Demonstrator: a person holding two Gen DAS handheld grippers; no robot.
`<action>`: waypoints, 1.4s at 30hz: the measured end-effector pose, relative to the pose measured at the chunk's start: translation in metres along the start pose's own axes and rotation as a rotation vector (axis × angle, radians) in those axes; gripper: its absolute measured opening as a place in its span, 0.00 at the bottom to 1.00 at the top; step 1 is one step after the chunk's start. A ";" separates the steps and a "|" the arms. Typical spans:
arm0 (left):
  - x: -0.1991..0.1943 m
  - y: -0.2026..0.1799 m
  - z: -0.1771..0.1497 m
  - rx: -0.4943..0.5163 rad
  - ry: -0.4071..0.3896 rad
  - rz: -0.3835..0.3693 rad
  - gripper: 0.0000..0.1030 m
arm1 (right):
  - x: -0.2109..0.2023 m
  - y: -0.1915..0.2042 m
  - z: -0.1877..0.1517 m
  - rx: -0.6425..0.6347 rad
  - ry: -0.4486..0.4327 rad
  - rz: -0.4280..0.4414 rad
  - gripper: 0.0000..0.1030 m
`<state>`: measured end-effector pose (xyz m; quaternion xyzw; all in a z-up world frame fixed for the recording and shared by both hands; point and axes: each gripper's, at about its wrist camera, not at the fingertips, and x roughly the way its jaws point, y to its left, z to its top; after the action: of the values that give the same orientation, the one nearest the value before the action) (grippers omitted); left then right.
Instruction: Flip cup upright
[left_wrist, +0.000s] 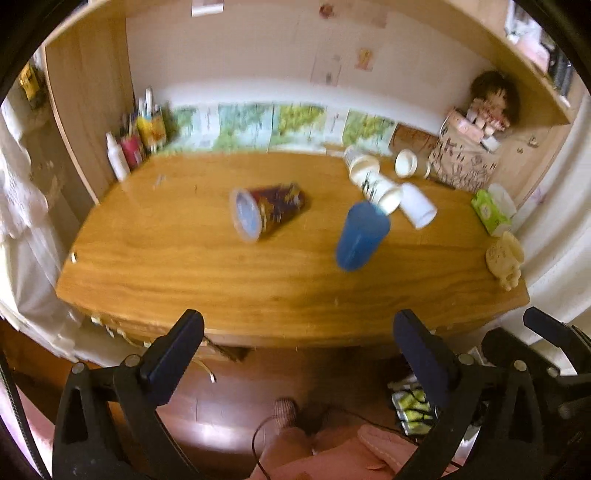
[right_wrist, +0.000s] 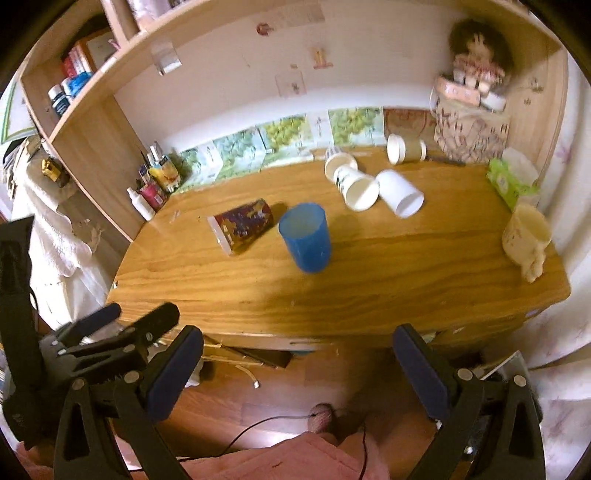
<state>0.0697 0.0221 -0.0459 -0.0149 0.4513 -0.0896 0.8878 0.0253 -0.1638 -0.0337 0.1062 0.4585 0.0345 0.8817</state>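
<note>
A: Left gripper (left_wrist: 299, 349) spread wide, empty, off the desk (right_wrist: 369, 280) edge. Patterned cup (right_wrist: 242, 226) lies on its side, just left of the upright blue cup (right_wrist: 306, 238).

B: Looks light, slick plastic (my guess); pinch mid-body. Right gripper (right_wrist: 297, 363) likewise gaping, empty.

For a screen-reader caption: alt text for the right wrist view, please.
A blue cup stands upright mid-desk beside a patterned cup lying on its side. White cups lie tipped behind; the open right tool is short of the desk.
</note>
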 end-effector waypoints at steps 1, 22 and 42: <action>-0.005 -0.001 0.003 -0.003 -0.021 0.002 1.00 | -0.004 0.001 0.001 -0.011 -0.018 -0.004 1.00; -0.050 -0.035 -0.001 -0.015 -0.253 0.171 1.00 | -0.034 -0.023 -0.004 -0.098 -0.162 -0.006 1.00; -0.055 -0.049 -0.001 -0.002 -0.298 0.199 1.00 | -0.036 -0.033 0.000 -0.110 -0.183 0.006 1.00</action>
<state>0.0300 -0.0166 0.0027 0.0160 0.3139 0.0024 0.9493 0.0032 -0.2011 -0.0126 0.0617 0.3730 0.0523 0.9243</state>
